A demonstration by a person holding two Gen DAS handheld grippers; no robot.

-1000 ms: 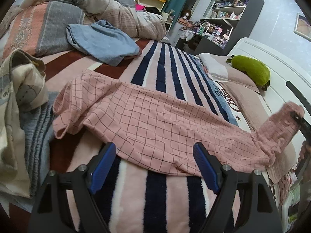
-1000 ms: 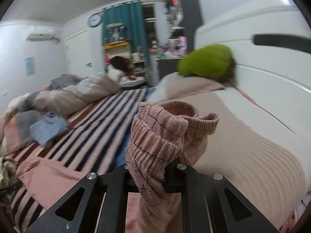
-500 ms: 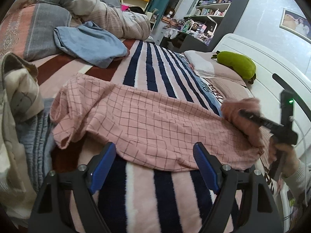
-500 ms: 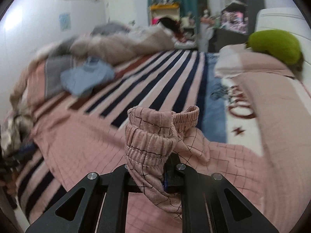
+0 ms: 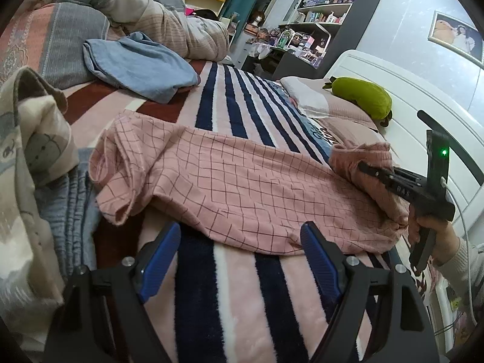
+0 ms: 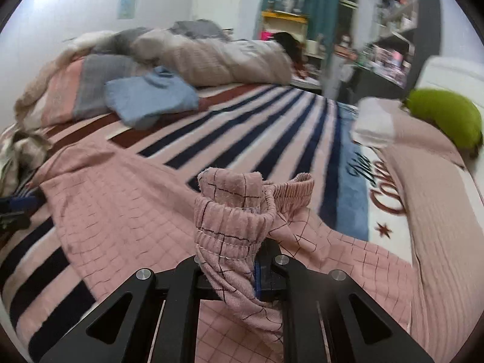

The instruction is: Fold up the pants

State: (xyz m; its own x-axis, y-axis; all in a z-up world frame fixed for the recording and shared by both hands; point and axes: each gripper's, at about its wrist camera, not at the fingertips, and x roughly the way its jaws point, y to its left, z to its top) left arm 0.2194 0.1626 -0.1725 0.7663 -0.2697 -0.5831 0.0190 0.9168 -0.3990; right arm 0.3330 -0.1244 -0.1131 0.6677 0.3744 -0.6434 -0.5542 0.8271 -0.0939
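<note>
1. Pants (image 5: 242,187): pink with a thin dark grid, lying across the striped blanket (image 5: 224,103) on the bed, legs trailing toward the crumpled left end and the waistband bunched up at the right.
2. Waistband (image 6: 236,211) is lifted off the blanket and pinched in the right gripper (image 6: 239,272), whose fingers are clamped tight on the elastic edge; the rest of the fabric drapes away below it.
3. Left gripper (image 5: 240,257) hovers just in front of the near hem of the pants, its blue-padded fingers (image 5: 160,257) spread wide and holding nothing.
4. In the left wrist view, the person's right hand (image 5: 429,230) grips the handle of the right gripper at the far right.
5. Beyond the pants lie a folded blue garment (image 5: 142,63), a heaped quilt (image 5: 169,24), a green plush toy (image 5: 360,96) on the pillows, and a dark shelf unit (image 5: 326,18) against the wall.
</note>
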